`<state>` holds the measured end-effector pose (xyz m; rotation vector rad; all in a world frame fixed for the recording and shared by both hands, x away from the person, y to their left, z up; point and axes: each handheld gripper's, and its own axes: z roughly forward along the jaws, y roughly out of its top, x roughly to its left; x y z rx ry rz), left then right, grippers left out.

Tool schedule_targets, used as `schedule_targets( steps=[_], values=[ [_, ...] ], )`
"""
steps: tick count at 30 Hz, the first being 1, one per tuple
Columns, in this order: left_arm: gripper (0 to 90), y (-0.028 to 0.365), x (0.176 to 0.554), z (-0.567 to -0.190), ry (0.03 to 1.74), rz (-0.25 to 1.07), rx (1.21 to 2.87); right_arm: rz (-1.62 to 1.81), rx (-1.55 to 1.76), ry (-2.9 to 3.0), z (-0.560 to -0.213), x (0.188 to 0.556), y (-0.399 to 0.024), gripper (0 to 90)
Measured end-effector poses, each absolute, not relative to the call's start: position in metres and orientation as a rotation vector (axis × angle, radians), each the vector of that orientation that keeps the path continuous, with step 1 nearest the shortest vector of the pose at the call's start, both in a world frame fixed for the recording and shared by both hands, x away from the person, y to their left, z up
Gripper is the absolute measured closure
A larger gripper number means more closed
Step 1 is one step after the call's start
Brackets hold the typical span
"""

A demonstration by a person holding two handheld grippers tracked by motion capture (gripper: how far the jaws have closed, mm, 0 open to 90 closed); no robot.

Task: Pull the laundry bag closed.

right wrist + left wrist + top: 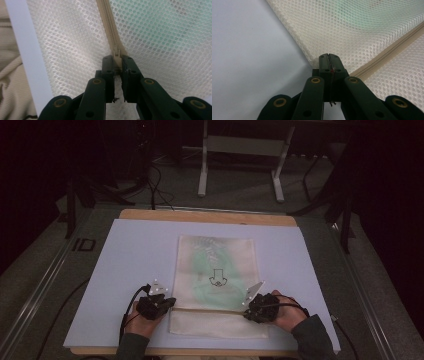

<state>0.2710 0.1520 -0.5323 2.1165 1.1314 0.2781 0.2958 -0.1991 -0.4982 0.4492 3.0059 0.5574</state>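
A cream mesh bag lies flat at the centre of the pale surface, lower middle of the high view, with something green showing through the netting. A beige zipper runs across its lower part. The left tool sits at the bag's left edge; in the left gripper view its jaws are pressed together on the corner of the mesh, beside the zipper's end. The right tool is at the bag's right side, jaws closed narrowly around what looks like the zipper slider, though the grip is partly hidden.
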Motion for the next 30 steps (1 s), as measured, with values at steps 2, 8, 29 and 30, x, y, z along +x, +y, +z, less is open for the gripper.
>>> schedule_targets(
  steps=[2, 8, 29, 30],
  values=[
    [89.5, 0.152, 0.271, -0.532, 1.131, 0.277, 2.117, 0.54, 0.461, 3.0, -0.499, 0.296, -0.202, 82.3],
    [89.5, 0.152, 0.271, -0.532, 1.132, 0.278, 2.116, 0.536, 0.515, 2.985, -0.5, 0.296, -0.217, 82.2],
    [89.4, 0.152, 0.271, -0.532, 1.132, 0.283, 2.119, 0.627, 0.632, 2.937, -0.497, 0.294, -0.25, 82.1],
    [89.4, 0.152, 0.271, -0.532, 1.131, 0.282, 2.118, 0.629, 0.632, 2.937, -0.497, 0.294, -0.25, 82.1]
  ],
)
